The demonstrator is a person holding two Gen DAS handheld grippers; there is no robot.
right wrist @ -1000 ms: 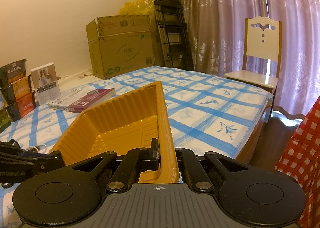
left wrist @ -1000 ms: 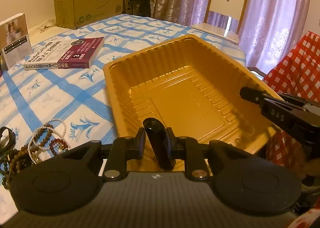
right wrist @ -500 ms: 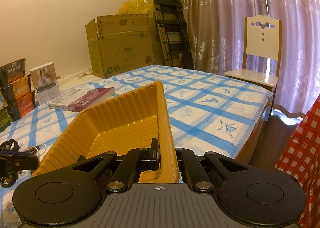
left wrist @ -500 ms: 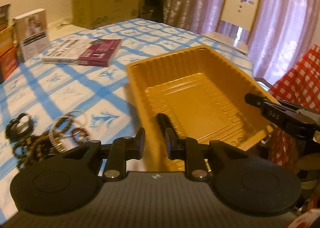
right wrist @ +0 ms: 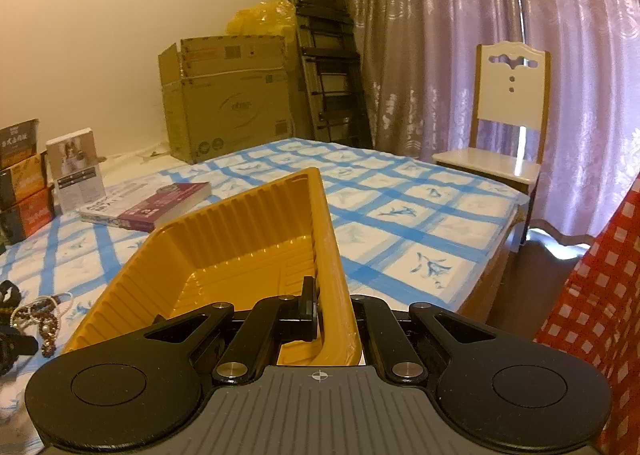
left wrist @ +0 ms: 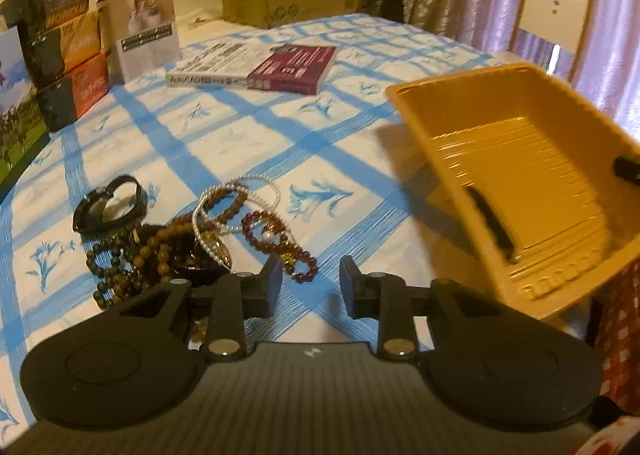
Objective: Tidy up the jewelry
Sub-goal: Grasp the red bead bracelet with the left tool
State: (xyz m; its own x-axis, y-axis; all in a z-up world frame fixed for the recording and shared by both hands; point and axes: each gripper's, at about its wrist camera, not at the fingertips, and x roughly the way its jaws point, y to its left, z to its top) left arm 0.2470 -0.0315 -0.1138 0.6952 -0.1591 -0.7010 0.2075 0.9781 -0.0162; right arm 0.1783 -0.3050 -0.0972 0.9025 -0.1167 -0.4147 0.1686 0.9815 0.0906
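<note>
A heap of jewelry lies on the blue-checked cloth: a pearl bracelet [left wrist: 236, 207], a dark red bead bracelet [left wrist: 280, 243], brown bead strands [left wrist: 156, 251] and a black watch [left wrist: 108, 207]. My left gripper [left wrist: 308, 283] is open and empty, just in front of the red bracelet. A black stick-like item [left wrist: 490, 221] lies inside the yellow tray [left wrist: 520, 179]. My right gripper [right wrist: 334, 307] is shut on the yellow tray's near rim [right wrist: 336, 287] and holds it tilted. The jewelry also shows at the right wrist view's left edge [right wrist: 40, 315].
A purple book [left wrist: 256, 71] lies at mid-table. Stacked boxes [left wrist: 64, 51] stand at the far left. A cardboard box [right wrist: 228, 95], a folded ladder [right wrist: 328, 67] and a white chair [right wrist: 508, 111] stand beyond the table. Red checked cloth [right wrist: 600, 295] is at the right.
My left gripper let the black item go into the tray, opened, and swung left to the jewelry heap. The right gripper kept its hold on the tray rim.
</note>
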